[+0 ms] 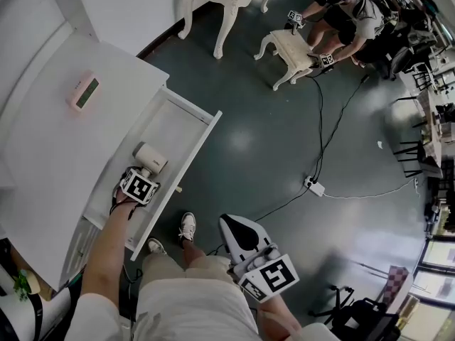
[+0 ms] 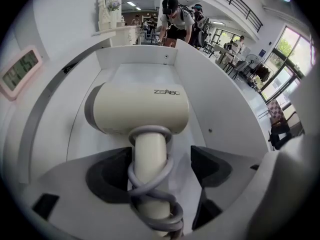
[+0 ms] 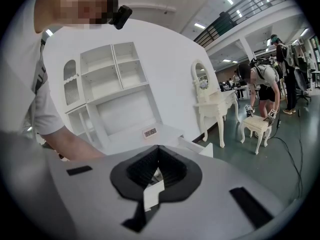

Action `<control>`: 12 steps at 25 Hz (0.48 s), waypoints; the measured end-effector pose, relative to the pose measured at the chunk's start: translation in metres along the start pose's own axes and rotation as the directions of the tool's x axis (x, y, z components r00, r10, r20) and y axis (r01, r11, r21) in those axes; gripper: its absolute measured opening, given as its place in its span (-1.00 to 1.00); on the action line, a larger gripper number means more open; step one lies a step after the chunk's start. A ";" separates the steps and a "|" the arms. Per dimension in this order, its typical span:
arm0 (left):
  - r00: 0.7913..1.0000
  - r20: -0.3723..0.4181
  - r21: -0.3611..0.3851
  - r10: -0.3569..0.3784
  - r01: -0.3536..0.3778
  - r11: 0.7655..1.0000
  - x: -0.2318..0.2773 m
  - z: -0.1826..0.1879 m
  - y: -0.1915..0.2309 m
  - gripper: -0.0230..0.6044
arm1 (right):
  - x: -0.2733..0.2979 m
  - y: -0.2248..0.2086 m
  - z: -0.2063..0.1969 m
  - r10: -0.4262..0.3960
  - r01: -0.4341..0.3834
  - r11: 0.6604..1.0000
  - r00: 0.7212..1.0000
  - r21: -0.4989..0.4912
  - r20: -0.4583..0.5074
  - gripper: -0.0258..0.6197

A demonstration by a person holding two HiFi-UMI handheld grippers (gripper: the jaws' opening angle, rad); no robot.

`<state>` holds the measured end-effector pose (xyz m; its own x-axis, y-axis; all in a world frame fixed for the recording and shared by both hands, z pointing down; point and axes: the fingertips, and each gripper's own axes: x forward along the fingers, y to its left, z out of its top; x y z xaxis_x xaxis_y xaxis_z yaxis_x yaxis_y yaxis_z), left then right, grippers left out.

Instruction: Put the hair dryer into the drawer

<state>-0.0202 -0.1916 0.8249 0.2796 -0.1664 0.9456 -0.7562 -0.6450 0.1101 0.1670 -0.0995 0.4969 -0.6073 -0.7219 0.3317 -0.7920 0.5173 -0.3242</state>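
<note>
OK, the hair dryer [image 2: 137, 109] is in the open white drawer [image 1: 193, 150], left of centre in the head view. It lies on the drawer floor, cream barrel across the frame and handle pointing back at the camera in the left gripper view. A grey cord [image 2: 152, 186] is coiled around the handle. The left gripper [image 2: 161, 166] points steeply down into the drawer and is released: its jaws are spread wide with the handle between them, there is a clear gap on the right side, and the left pad [image 2: 112, 174] sits just beside the handle; I can't confirm contact there. The right gripper [image 3: 158, 151] is clenched, jaws together with nothing between them. It is held in the lower centre of the head view, over the person's lap and well apart from the drawer. A pink digital clock [image 1: 84, 93] sits on the white tabletop [image 1: 43, 155] in the upper left of the head view, and shows at the left edge of the left gripper view too. The dark floor [image 1: 270, 141] fills the middle of the head view, with a white power strip [image 1: 315, 186] and its black cable at centre right. At the top right another person [image 1: 348, 9] bends over a small white stool [image 1: 291, 48]. The wearer's white shoes [image 1: 187, 226] show just below the drawer front.
</note>
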 end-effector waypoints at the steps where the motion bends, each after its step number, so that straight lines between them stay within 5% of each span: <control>1: 1.000 -0.002 0.001 0.002 -0.002 1.000 0.000 -0.001 -0.001 0.22 | -0.001 0.001 -0.001 -0.003 0.003 1.000 1.000 -0.002 -0.001 -0.89; 12: 1.000 -0.008 0.004 0.030 -0.030 1.000 0.002 -0.003 0.003 0.20 | -0.012 0.003 -0.011 -0.017 0.017 1.000 1.000 -0.015 -0.022 -0.89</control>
<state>-0.0237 -0.1919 0.8285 0.2517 -0.1796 0.9510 -0.7618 -0.6429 0.0802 0.1710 -0.0841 0.5012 -0.5951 -0.7201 0.3567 -0.8028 0.5123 -0.3051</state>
